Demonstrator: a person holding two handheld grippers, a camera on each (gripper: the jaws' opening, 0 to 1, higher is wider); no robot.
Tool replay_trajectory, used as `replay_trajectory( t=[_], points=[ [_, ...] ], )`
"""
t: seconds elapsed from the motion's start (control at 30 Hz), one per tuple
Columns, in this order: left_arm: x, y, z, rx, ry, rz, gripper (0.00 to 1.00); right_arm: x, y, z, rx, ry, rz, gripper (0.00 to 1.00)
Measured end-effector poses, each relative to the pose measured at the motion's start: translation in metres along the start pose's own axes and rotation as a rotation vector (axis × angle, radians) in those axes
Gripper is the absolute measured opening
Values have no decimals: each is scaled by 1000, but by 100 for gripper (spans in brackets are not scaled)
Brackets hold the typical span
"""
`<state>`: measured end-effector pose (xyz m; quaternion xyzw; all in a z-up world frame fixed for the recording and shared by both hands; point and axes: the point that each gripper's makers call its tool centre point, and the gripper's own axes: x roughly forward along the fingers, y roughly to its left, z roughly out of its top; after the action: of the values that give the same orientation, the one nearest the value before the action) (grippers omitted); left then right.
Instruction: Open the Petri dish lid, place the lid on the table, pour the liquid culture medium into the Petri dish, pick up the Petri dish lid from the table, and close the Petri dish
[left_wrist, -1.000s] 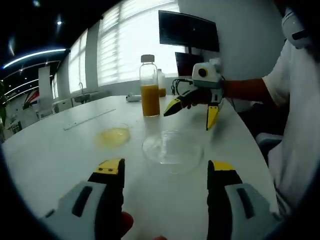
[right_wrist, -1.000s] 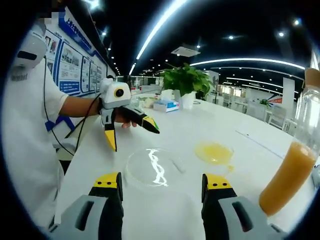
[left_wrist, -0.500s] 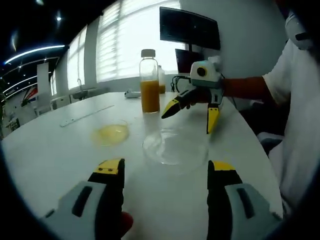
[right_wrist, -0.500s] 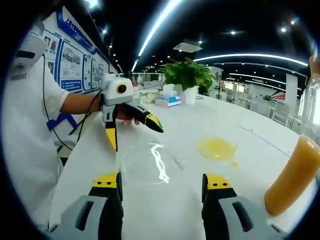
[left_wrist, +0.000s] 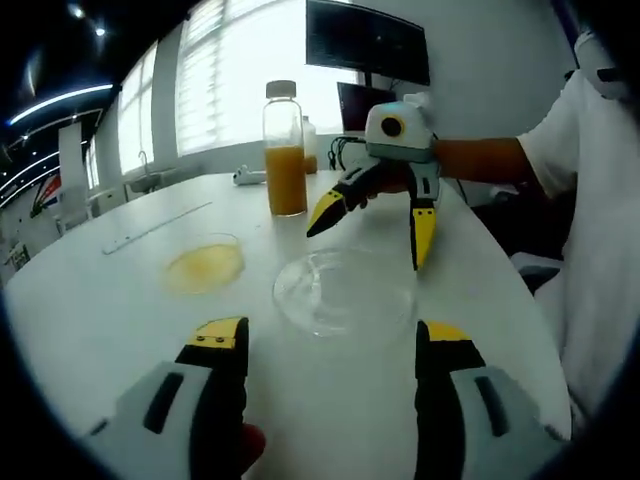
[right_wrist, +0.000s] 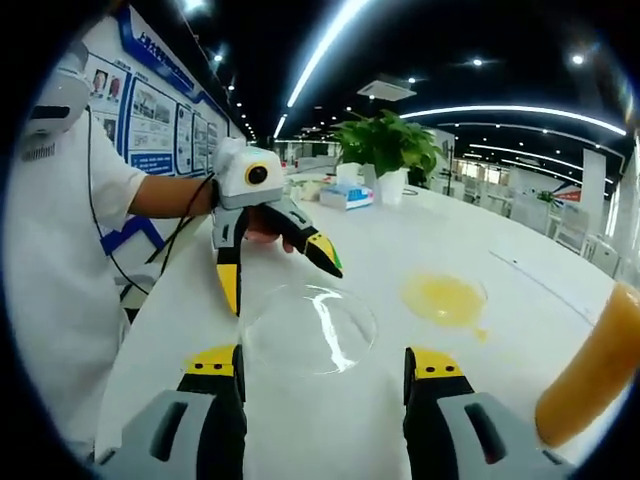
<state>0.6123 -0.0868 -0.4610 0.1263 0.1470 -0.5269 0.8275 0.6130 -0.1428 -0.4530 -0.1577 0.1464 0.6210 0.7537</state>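
The Petri dish lid (left_wrist: 343, 293) lay flat on the white table (left_wrist: 90, 310), clear and empty, between my two tools. Just beyond it, toward the window side, sat the Petri dish (left_wrist: 205, 266) with yellow culture medium already pooled in it, and farther back stood the bottle (left_wrist: 285, 150), capped and roughly half full of orange liquid. In the right gripper view the lid (right_wrist: 308, 327) sat directly ahead of my jaws, the filled dish (right_wrist: 445, 298) off to the right of it, and the bottle (right_wrist: 585, 370) at the edge.

My left gripper (left_wrist: 332, 340) had its jaws spread wide, holding nothing, with the lid just in front of them. My right gripper (right_wrist: 322, 362) was likewise spread and empty; from the left gripper view I could see it (left_wrist: 372, 215) hovering above the lid's far rim, tips pointing down.

I judged that the pouring was done and the lid pickup was what remained. The risks I saw: the lid was thin, slick and lying flat, so a jaw coming in too high could skate over the rim and shove it across the table, perhaps into the filled dish and slop the medium. Pinching too hard might snap it out sideways. Both tools closing on it at once could also collide.
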Motion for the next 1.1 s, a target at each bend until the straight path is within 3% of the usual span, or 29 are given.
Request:
replay_trajectory(
  t=[0.6,1.1],
  points=[
    [14,-13,1,7,42,-72,59,14,4,-5,0,32,78,58],
    [17,-11,-1,18,77,-68,59,20,5,-2,-19,47,113,56]
  ],
)
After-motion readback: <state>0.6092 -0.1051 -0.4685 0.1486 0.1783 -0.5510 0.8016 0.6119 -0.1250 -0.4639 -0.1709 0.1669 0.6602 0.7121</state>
